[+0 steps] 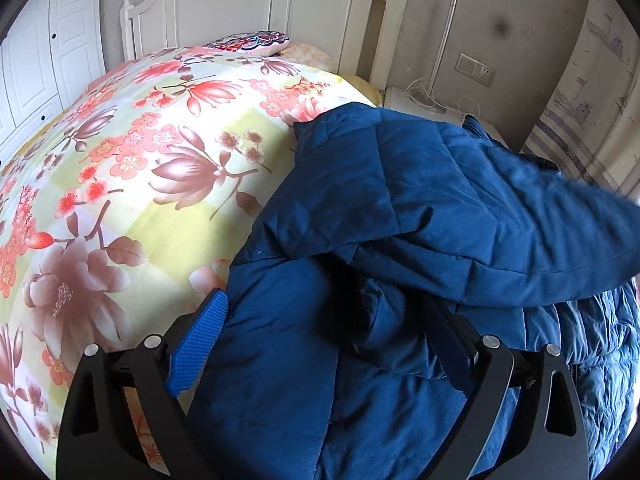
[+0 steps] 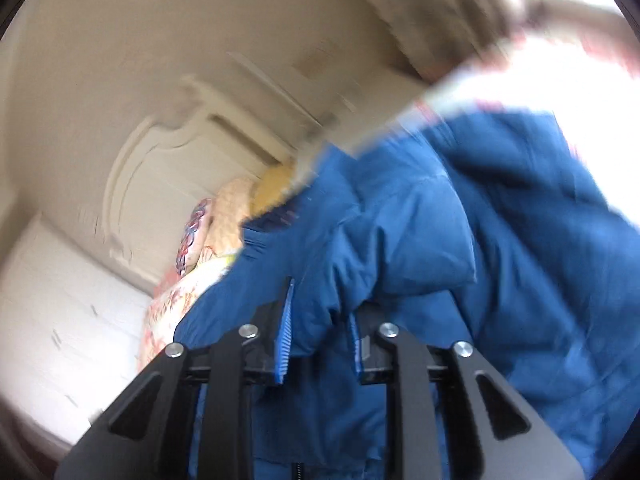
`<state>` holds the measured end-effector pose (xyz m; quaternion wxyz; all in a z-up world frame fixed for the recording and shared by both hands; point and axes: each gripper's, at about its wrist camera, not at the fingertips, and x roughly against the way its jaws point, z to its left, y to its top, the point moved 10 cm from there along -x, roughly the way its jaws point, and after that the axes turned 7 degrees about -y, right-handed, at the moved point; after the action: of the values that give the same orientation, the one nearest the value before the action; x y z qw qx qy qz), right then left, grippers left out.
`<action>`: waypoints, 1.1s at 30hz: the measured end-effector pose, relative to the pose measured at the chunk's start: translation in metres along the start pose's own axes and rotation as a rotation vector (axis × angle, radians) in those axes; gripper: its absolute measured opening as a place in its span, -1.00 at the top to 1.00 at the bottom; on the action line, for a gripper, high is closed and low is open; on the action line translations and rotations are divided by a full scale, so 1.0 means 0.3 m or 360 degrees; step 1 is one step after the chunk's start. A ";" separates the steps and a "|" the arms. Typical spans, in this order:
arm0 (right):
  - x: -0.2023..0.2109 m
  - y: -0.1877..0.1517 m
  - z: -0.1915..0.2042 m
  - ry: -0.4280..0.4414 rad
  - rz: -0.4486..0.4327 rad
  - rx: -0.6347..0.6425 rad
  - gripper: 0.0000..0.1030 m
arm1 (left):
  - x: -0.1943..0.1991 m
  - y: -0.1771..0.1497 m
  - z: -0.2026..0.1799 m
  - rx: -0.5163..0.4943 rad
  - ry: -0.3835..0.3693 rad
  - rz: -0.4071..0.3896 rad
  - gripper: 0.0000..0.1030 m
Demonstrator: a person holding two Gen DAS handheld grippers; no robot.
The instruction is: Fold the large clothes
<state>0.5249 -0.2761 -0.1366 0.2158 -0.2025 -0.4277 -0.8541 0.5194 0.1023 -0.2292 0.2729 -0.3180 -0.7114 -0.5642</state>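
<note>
Left wrist: blue jacket (image 1: 400, 208) lengthwise toward headboard (image 1: 256, 4).

A floral bedspread (image 1: 140, 168) lies before a white headboard (image 1: 248, 4), pillows (image 1: 256, 42) between.

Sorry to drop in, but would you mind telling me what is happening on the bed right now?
A person with a gripper in each hand is folding a blue padded jacket on the floral bedspread. The right gripper has pinched a fold of the jacket between its pads; that view is blurred. The left gripper stands wide, with jacket fabric bunched between its fingers, and whether it presses on the cloth is unclear. One part is already folded over the body.
</note>
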 end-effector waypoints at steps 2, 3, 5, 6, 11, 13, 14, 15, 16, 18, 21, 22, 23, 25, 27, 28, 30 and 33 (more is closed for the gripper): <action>0.106 0.027 0.085 0.0030 -0.0135 0.0250 0.66 | -0.001 0.000 -0.001 -0.0001 0.0001 -0.0001 -0.78; 0.150 0.030 0.105 0.0027 -0.0192 0.0354 0.66 | -0.001 0.001 -0.001 0.0000 0.0000 -0.0002 -0.78; 0.203 0.021 0.083 -0.0013 -0.0238 0.0469 0.66 | -0.002 0.001 -0.002 0.0001 -0.0002 -0.0001 -0.78; 0.193 0.009 0.038 -0.0044 -0.0188 0.0451 0.66 | -0.003 0.002 -0.002 0.0001 -0.0001 0.0001 -0.78; 0.051 -0.176 -0.188 -0.0170 0.0278 0.0259 0.55 | -0.005 0.003 -0.001 0.0010 0.0000 -0.0001 -0.78; 0.076 -0.214 -0.230 -0.0123 0.0304 0.0166 0.47 | -0.006 0.003 -0.001 0.0013 -0.0003 -0.0002 -0.78; 0.108 -0.203 -0.236 -0.0139 0.0257 0.0146 0.38 | -0.007 0.003 -0.002 0.0012 -0.0001 -0.0001 -0.78; 0.141 -0.182 -0.241 -0.0182 0.0179 0.0140 0.31 | -0.007 0.002 -0.003 0.0010 0.0002 0.0000 -0.78; 0.189 -0.169 -0.254 -0.0223 0.0075 0.0138 0.30 | -0.007 0.002 -0.004 0.0009 0.0004 -0.0001 -0.78; 0.264 -0.111 -0.246 -0.0348 -0.0128 0.0192 0.30 | -0.007 0.001 -0.005 0.0010 0.0004 -0.0001 -0.78; 0.387 -0.022 -0.208 -0.0571 -0.0499 0.0295 0.20 | -0.006 -0.002 -0.005 0.0024 -0.0002 0.0000 -0.78; 0.425 0.010 -0.202 -0.0611 -0.0583 0.0304 0.20 | -0.006 -0.002 -0.004 0.0028 -0.0004 0.0001 -0.78; 0.488 0.061 -0.199 -0.0593 -0.0683 0.0269 0.20 | -0.006 -0.002 -0.004 0.0029 -0.0004 0.0001 -0.78; 0.578 0.119 -0.180 -0.0550 -0.0849 0.0242 0.16 | -0.007 -0.002 -0.006 0.0031 -0.0001 0.0003 -0.78; 0.585 0.153 -0.143 -0.0507 -0.0839 0.0359 -0.31 | -0.007 -0.003 -0.005 0.0035 -0.0004 0.0004 -0.78; 0.515 0.149 -0.121 -0.0500 -0.0692 0.0480 -0.47 | -0.007 -0.002 -0.005 0.0039 -0.0009 0.0004 -0.78; 0.374 0.115 -0.108 -0.0552 -0.0464 0.0679 -0.46 | -0.005 -0.001 -0.003 0.0046 -0.0019 -0.0002 -0.78; 0.207 0.031 -0.158 -0.0616 -0.0199 0.0807 -0.44 | 0.020 -0.001 0.000 0.0060 -0.0063 -0.0018 -0.78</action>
<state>0.4711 -0.3321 -0.1238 0.1212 -0.2742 -0.6715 -0.6777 0.5153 0.1032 -0.2248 0.2614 -0.3200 -0.7289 -0.5458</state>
